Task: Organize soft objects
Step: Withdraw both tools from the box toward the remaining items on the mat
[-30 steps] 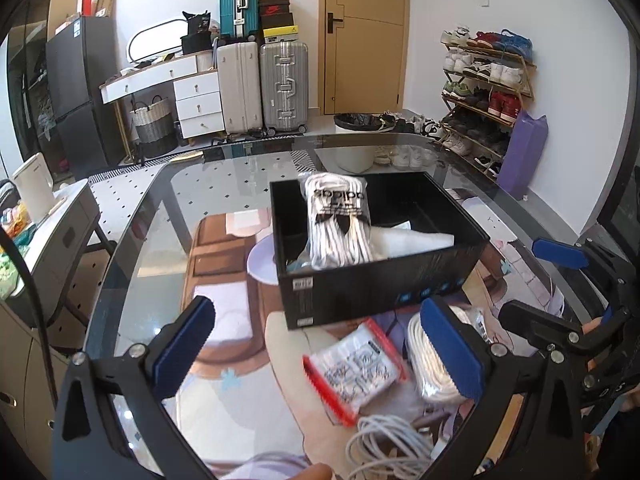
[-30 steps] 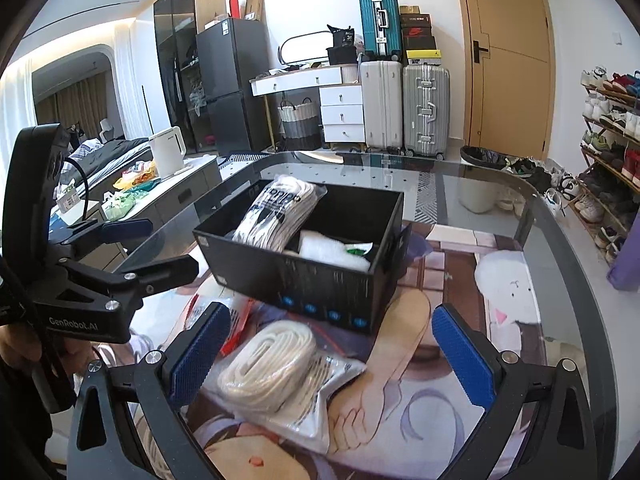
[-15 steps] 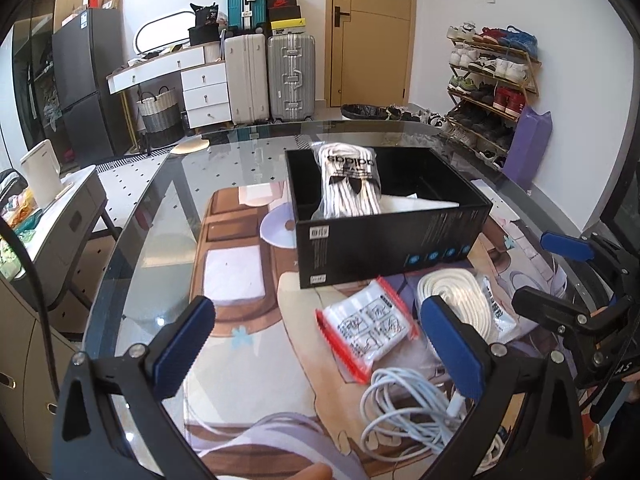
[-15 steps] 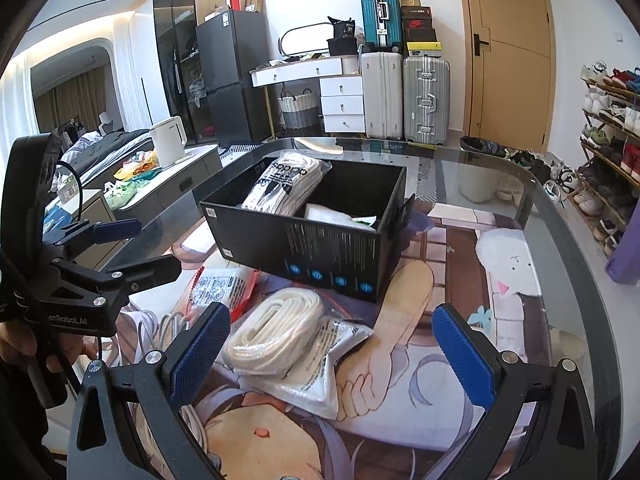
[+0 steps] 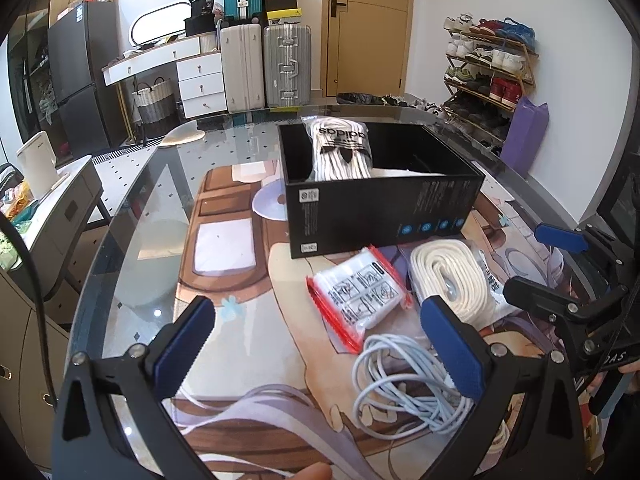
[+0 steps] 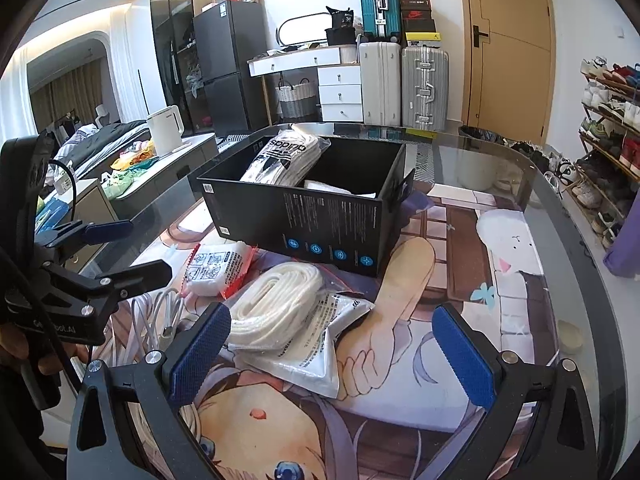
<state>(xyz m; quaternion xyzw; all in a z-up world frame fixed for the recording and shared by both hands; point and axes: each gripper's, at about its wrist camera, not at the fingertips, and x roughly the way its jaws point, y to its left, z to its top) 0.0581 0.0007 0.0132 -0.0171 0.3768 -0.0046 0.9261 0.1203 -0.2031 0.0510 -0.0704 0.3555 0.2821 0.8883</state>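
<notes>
I see both tools held above the near end of the glass table (image 5: 132,216), whose curved rim runs off to my left and far side. My left gripper (image 5: 320,344) has its fingers spread wide with nothing between them, and my right gripper (image 6: 332,350) is spread the same way, also empty. There is bare mat to the left of the black box (image 5: 380,212) and open mat on its right in the right wrist view.

The sock pack (image 5: 342,152) reads "adidas" with the trefoil logo; it leans upright in the box's left end, beside something white lying lower inside. The box wall carries small print and four blue round icons.

Just in front of the box lie a red-edged zip bag (image 5: 358,292), a bagged white rope coil (image 5: 452,280) and a loose pale cable (image 5: 404,384), touching one another.
</notes>
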